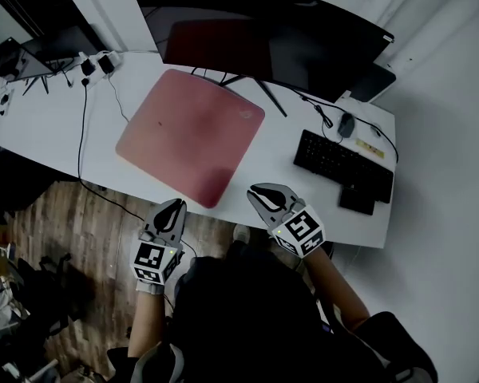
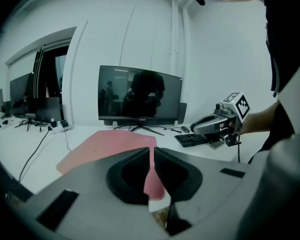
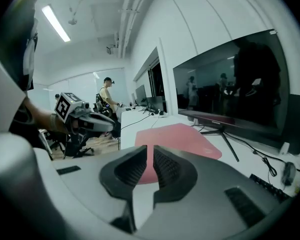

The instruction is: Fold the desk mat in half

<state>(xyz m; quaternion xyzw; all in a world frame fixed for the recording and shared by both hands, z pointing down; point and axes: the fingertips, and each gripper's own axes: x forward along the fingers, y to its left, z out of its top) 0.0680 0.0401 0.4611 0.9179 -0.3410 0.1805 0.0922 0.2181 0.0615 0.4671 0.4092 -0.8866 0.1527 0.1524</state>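
Pink desk mat lies flat, centre frame, on the white worktop — left gripper and right gripper (jaws closed together, holding nothing) hover just below it

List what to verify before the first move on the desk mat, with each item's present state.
1. Flat pink rectangular desk mat lies unfolded on the white desk, nothing on top: ok.
2. Left gripper ready to grasp: not ok, fingers shut and empty, short of the mat.
3. Right gripper ready to grasp: not ok, fingers shut and empty.
4. Black keyboard clear of the mat: ok.
5. Black monitor stand clear of the mat's far edge: cannot tell, its leg runs close by the corner.
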